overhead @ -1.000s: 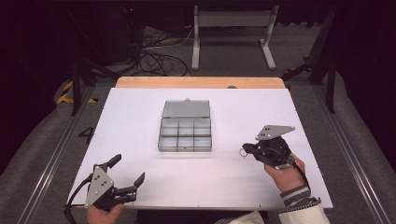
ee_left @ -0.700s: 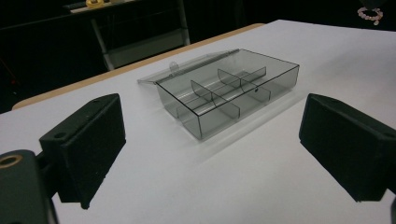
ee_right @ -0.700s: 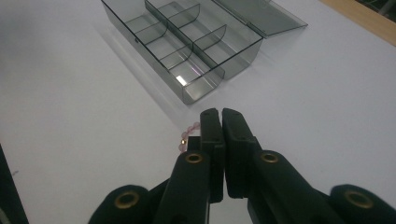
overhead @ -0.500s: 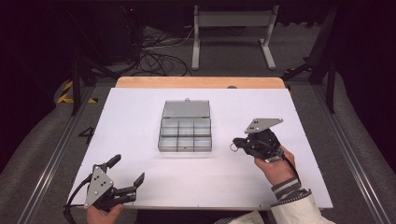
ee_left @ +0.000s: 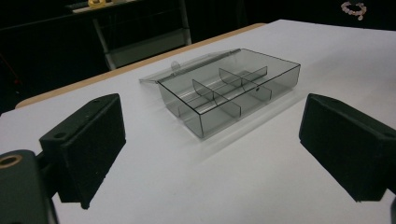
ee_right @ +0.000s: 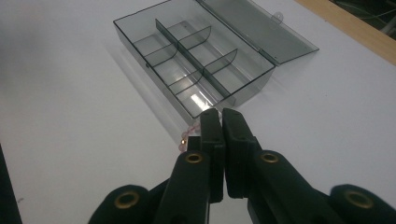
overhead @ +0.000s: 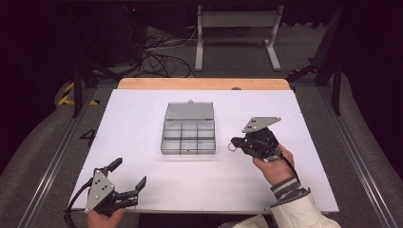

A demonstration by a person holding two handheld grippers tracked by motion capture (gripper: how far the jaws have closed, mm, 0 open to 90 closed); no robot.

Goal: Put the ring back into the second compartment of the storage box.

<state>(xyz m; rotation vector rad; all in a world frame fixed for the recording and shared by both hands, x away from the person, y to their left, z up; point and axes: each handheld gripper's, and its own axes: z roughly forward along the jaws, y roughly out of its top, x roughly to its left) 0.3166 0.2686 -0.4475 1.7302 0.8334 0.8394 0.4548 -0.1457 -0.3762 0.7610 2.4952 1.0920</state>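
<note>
Right tool (overhead: 236, 144) is pinching a pink bead bracelet (ee_right: 188, 134), jaws clamped together, hanging just beside the compartment box (overhead: 188, 137) mid-bench (overhead: 133, 118); lid is lying open, likely for a drop-in. Left tool (overhead: 128, 175) is idling near the bench's edge, jaws spread wide, empty.

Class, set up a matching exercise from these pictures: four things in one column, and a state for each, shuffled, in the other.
Things:
1. left tongs
2. right tongs
3. box lid
4. box compartments

States:
A. empty
B. jaws wide apart
C. lying flat, folded back
D. jaws closed on a small beaded loop

Pairs: 1-B, 2-D, 3-C, 4-A
</note>
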